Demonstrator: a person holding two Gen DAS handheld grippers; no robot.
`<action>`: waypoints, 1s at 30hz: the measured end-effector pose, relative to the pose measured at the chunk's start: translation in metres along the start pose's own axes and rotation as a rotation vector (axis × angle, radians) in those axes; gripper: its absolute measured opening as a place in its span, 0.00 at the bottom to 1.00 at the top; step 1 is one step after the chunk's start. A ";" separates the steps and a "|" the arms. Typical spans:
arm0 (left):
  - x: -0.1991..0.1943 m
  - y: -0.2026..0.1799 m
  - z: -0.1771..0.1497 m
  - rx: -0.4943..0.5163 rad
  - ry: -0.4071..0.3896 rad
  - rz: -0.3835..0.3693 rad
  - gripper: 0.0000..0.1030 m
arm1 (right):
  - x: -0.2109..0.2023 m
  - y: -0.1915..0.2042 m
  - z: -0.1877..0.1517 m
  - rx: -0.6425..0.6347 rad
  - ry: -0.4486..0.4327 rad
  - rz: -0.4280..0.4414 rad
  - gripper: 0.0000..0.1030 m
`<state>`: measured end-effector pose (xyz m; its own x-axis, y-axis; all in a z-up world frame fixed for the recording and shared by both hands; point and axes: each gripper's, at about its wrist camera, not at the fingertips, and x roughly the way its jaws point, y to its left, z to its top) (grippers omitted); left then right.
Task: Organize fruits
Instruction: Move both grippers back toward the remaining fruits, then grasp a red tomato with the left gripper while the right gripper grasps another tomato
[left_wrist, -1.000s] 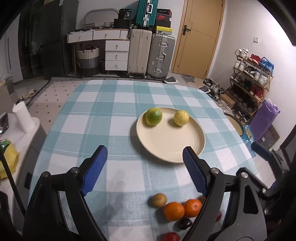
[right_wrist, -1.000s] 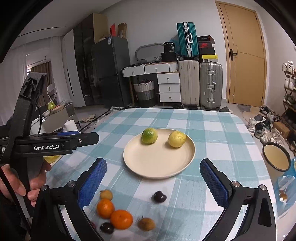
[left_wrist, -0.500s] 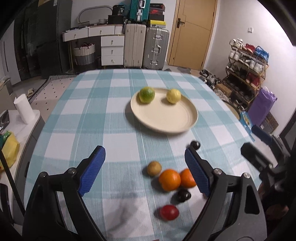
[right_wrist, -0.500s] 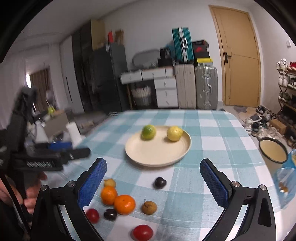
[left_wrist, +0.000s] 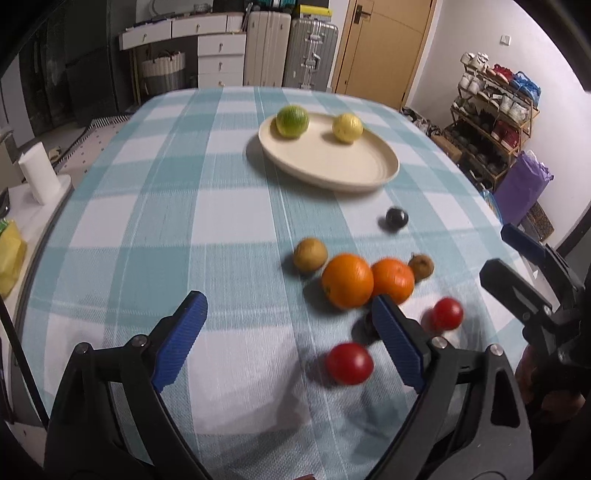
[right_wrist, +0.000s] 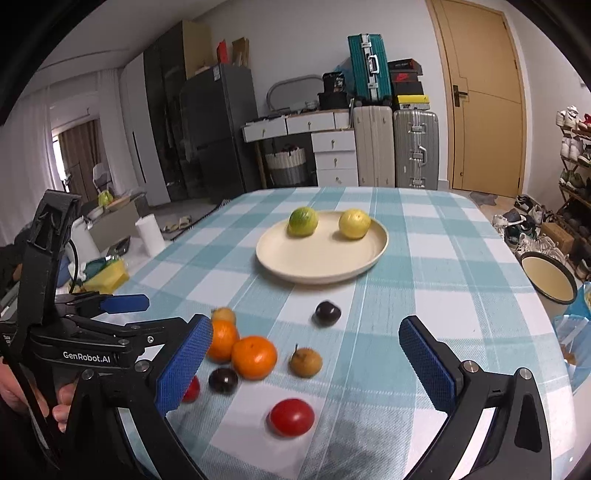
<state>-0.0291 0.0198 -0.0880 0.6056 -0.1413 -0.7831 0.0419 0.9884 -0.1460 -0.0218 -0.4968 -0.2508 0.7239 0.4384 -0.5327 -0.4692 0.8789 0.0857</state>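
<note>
A cream plate (left_wrist: 354, 173) (right_wrist: 295, 258) on the checked tablecloth holds a green lime (left_wrist: 291, 121) (right_wrist: 303, 220) and a yellow lemon (left_wrist: 347, 127) (right_wrist: 354, 223). Nearer lie two oranges (left_wrist: 347, 280) (right_wrist: 254, 356), two brown fruits (left_wrist: 310, 254) (right_wrist: 304, 362), two red tomatoes (left_wrist: 349, 363) (right_wrist: 291, 416) and dark plums (left_wrist: 397, 218) (right_wrist: 327, 313). My left gripper (left_wrist: 291, 343) is open and empty, above the cloth left of the pile. My right gripper (right_wrist: 306, 363) is open and empty, above the pile.
The table's right edge (right_wrist: 554, 354) drops off beside a cream bowl with a dark rim (right_wrist: 550, 280) on the floor. A paper roll (left_wrist: 35, 173) stands on a low unit left of the table. Suitcases and drawers line the far wall.
Both grippers have pulled back toward the near table edge. The plate now looks farther away and the loose fruit pile has come fully into view. Both stay open.
</note>
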 end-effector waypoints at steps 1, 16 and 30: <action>0.001 0.000 -0.003 0.002 0.009 -0.007 0.89 | 0.001 0.001 -0.002 -0.003 0.004 -0.002 1.00; 0.019 -0.015 -0.029 0.068 0.081 0.011 0.99 | 0.004 -0.012 -0.023 0.067 0.056 0.000 1.00; 0.017 -0.017 -0.032 0.087 0.074 -0.116 0.60 | 0.009 -0.014 -0.033 0.080 0.090 0.012 1.00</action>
<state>-0.0446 -0.0008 -0.1178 0.5328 -0.2558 -0.8066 0.1787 0.9657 -0.1882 -0.0253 -0.5114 -0.2850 0.6680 0.4338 -0.6046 -0.4333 0.8873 0.1579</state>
